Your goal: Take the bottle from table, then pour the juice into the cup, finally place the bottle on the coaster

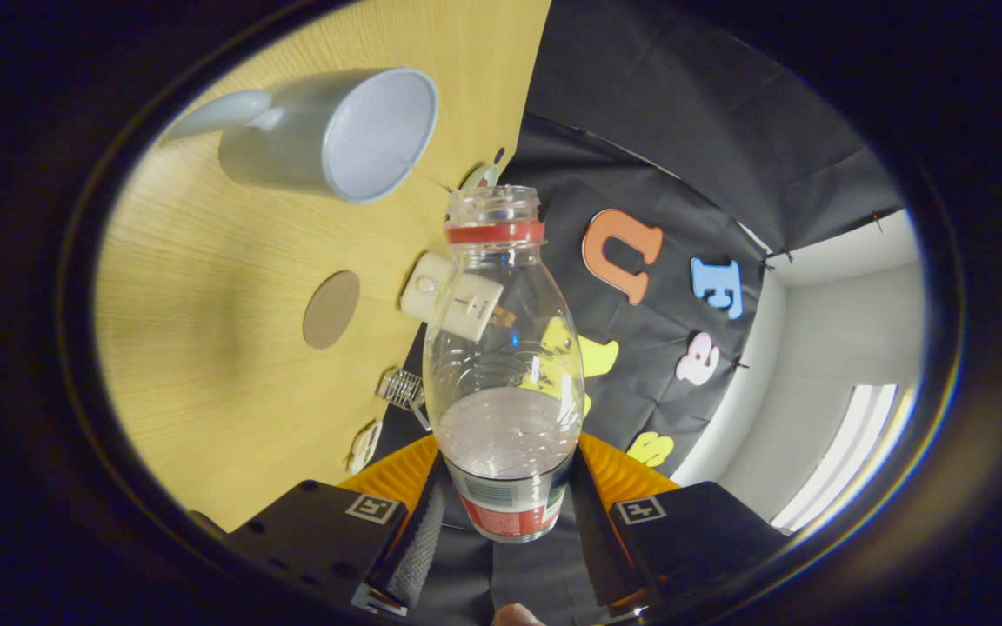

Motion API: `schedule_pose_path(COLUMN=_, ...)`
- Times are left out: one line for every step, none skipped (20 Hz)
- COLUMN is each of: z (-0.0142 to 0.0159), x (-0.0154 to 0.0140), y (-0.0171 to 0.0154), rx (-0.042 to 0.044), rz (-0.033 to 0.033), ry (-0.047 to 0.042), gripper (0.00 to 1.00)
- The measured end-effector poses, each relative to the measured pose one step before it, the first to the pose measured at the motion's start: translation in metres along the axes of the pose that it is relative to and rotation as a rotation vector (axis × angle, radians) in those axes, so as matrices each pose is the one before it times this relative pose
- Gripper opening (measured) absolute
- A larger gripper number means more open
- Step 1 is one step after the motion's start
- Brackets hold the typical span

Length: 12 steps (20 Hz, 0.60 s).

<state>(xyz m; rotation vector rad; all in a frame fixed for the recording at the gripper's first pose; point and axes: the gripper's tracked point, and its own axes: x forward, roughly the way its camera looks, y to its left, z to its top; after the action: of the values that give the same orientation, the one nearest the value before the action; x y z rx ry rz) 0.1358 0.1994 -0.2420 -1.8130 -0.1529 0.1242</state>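
My tool (501,539) is clamped on the bottle (501,365), both fingers pressing its lower body w/ the label end between them, neck pointing away toward 12 o'clock. Bottle is clear plastic, open at the mouth, red ring (495,232) round the neck, and a little pale juice pooled in the lower half near my fingers. The whole scene sits rolled sideways, so the wooden surface (205,348) stands like a wall off at 9 to 11 o'clock. White cup (336,135) is out at approx 11 o'clock beyond the bottle mouth, its open rim facing me, handle on the far side. Round brown coaster (332,309) lies on the surface at approx 10 o'clock, between cup and my fingers, apart from both. A small white box (450,296) shows just behind the bottle's shoulder.
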Motion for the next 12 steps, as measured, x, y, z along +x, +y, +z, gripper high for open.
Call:
schedule_pose_path(z=-0.00004, x=-0.00044, y=0.00035, rx=0.00335, rz=0.00190, ry=0.00006, gripper=0.76)
schedule_pose_path(z=0.00054, x=0.00030, y=0.00118, rx=0.00618, rz=0.00440, ry=-0.00012, gripper=0.76)
schedule_pose_path(z=0.00039, x=-0.00097, y=0.00103, rx=0.00755, rz=0.00234, ry=0.00139, gripper=0.76)
schedule_pose_path(z=0.00060, x=0.00038, y=0.00104, rx=0.00741, rz=0.00270, ry=-0.00042, gripper=0.76)
schedule_pose_path(z=-0.00004, x=-0.00044, y=0.00060, rx=0.00919, rz=0.00111, ry=0.00080, gripper=0.76)
schedule_pose_path(z=-0.00006, x=0.00058, y=0.00187, rx=0.00925, rz=0.00410, ry=-0.00063, gripper=0.76)
schedule_pose_path(z=0.00012, x=-0.00044, y=0.00054, rx=0.00332, rz=0.00202, ry=0.00144, gripper=0.76)
schedule_pose_path(z=0.00095, x=0.00001, y=-0.00036, rx=-0.00162, rz=-0.00212, ry=-0.00088, gripper=0.76)
schedule_pose_path(z=0.00133, x=-0.00071, y=-0.00031, rx=-0.00715, rz=-0.00085, ry=0.00022, gripper=0.76)
schedule_pose_path(z=0.00081, x=-0.00017, y=-0.00107, rx=-0.00973, rz=-0.00155, ry=-0.00336, gripper=0.76)
schedule_pose_path(z=0.00111, x=-0.00098, y=-0.00069, rx=-0.01277, rz=-0.00102, ry=-0.00322, gripper=0.76)
schedule_pose_path(z=0.00078, x=-0.00061, y=-0.00084, rx=-0.01237, rz=0.00288, ry=-0.00349, gripper=0.76)
